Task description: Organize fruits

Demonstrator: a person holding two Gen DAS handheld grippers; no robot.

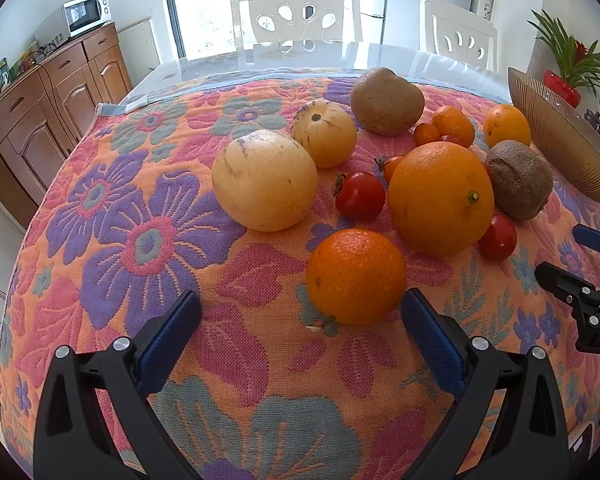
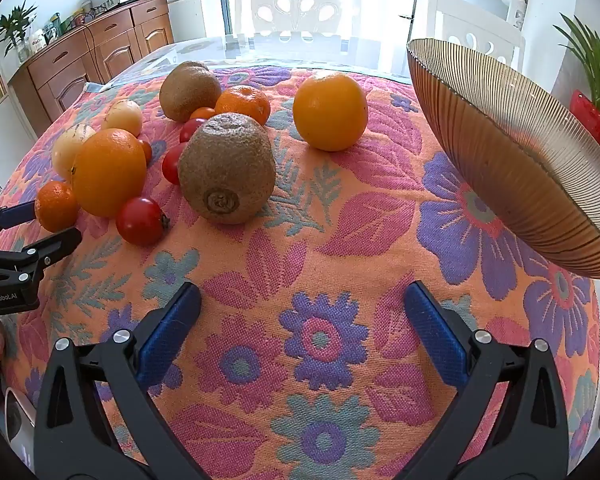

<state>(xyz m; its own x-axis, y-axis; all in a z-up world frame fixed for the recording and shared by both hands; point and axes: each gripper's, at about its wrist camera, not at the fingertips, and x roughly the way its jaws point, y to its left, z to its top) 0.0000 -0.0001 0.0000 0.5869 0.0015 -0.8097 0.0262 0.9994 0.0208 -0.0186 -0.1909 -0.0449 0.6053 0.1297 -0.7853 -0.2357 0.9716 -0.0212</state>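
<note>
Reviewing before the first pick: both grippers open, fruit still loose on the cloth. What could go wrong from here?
1. The small orange sits just ahead of the open left gripper; a nudge from one finger could roll it into the cherry tomato and big orange behind.
2. The fruits are tightly clustered, so closing on one may squash or scatter tomatoes.
3. The ribbed bowl sits near the table edge by the right gripper; a bump could shift it.

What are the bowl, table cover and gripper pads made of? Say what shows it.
Bowl: likely amber-tinted glass or clear plastic; translucent, finely ribbed, glossy. Table cover: woven fabric; visible weave, matte floral pattern. Pads: blue, textured, possibly rubber or printed plastic.
</note>
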